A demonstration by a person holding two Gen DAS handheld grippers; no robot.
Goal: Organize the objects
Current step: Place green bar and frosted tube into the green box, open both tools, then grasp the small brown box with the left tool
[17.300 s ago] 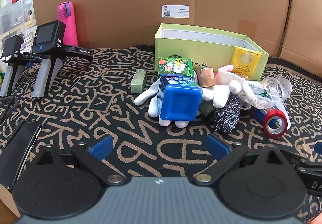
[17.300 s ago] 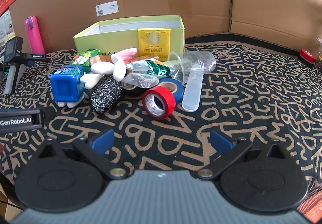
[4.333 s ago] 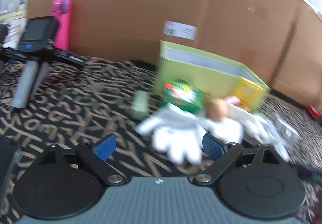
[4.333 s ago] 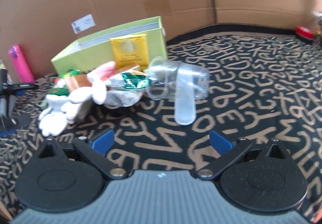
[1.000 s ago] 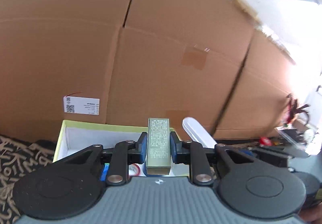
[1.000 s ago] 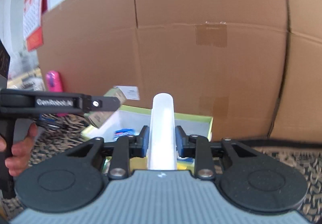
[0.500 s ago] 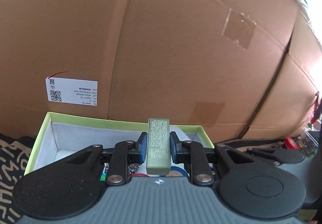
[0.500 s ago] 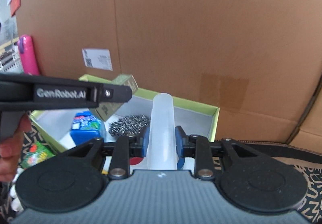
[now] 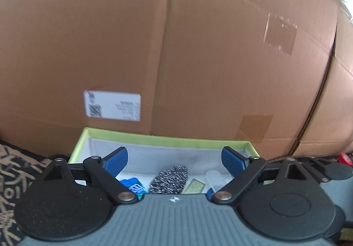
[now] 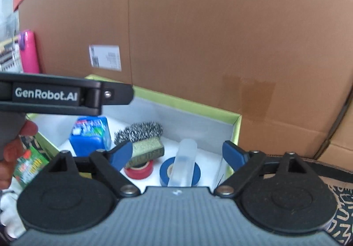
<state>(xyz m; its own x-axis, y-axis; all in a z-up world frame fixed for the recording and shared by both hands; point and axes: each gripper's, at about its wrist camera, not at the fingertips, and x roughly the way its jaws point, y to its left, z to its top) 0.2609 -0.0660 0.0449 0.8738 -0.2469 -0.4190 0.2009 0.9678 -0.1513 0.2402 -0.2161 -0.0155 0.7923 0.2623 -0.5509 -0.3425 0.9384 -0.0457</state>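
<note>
Grippers both spread wide over the green box, nothing between the fingers of either one. The left gripper hangs open above the box's middle, and the right gripper is just as wide, its blue pads clear of everything. Down inside on the white lining, the clear plastic tube lies flat, long axis running from the near side toward the far wall, rounded end pointing away, its near part resting across the blue tape roll. Beside it the olive-green small box lies on its side, long axis crosswise, propped on the red tape roll and touching the steel scourer behind it. The blue cube container sits at the left end. Outside, a green snack packet lies on the black letter-patterned cloth. Cardboard walls stand right behind, a pink bottle off to the left.
</note>
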